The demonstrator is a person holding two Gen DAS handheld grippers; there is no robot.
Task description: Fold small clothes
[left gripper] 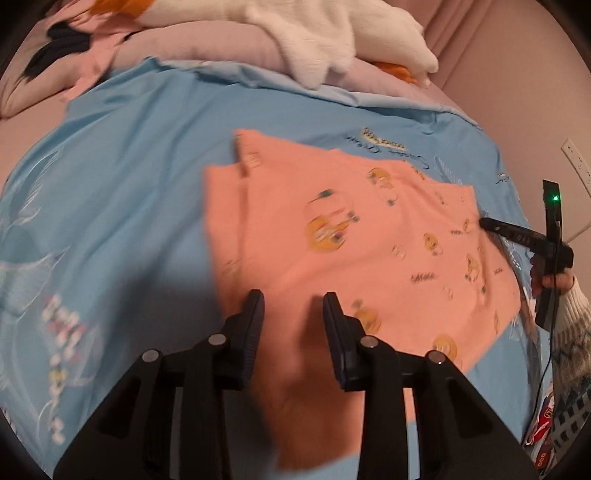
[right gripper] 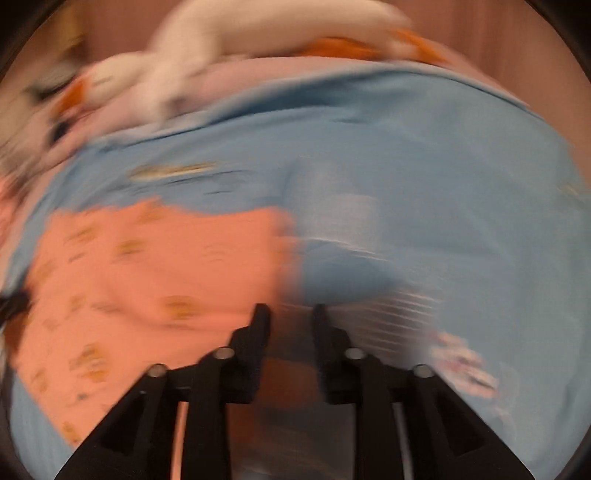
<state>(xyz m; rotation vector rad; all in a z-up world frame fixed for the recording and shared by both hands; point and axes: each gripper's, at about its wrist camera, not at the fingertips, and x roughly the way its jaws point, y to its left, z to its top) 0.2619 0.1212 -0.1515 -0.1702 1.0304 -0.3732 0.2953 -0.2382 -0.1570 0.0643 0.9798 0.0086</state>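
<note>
A small salmon-pink garment (left gripper: 332,236) with yellow cartoon prints lies spread on a light blue bedsheet (left gripper: 129,184). Its left part is folded over in layers. My left gripper (left gripper: 293,306) is open, its fingers just above the garment's near edge. My right gripper (left gripper: 487,223) shows in the left wrist view at the garment's right edge, held by a hand. In the blurred right wrist view the garment (right gripper: 147,277) lies left of my right gripper (right gripper: 290,314), which is open with nothing between its fingers.
White plush toys (left gripper: 332,33) with orange parts and pink pillows (left gripper: 207,44) lie at the far end of the bed. A wall socket (left gripper: 578,158) is at the right. The blue sheet (right gripper: 443,184) extends right of the garment.
</note>
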